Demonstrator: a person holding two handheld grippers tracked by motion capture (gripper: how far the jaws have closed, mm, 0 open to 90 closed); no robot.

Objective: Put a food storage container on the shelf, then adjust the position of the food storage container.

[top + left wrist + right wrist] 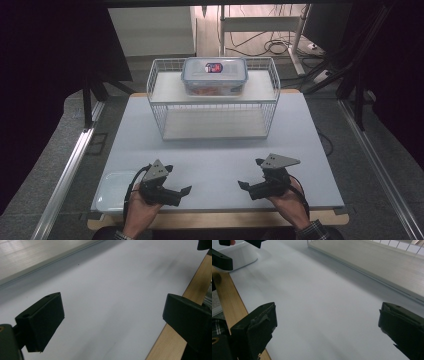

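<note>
Nothing has been picked up yet: both your grippers hang low over the near part of the white table top (pixel 215 160), and all the handling lies ahead. Your left gripper (pixel 177 182) has its jaws spread wide with bare table between them, and your right gripper (pixel 250 175) stands just as released, grasping nothing. The likely thing to handle, the clear lidded food box (pixel 214 76), sits well ahead of both grippers, roughly midway between them, on the upper shelf of the white wire rack (pixel 212 100). Its lid is on, with a small red and blue label on top; something reddish-orange shows through its wall, though I cannot tell what. The rack's lower shelf is bare. Just outside your left gripper, at the table's near corner, lies a shallow white tray (pixel 111 192) with nothing visible in it.
</note>
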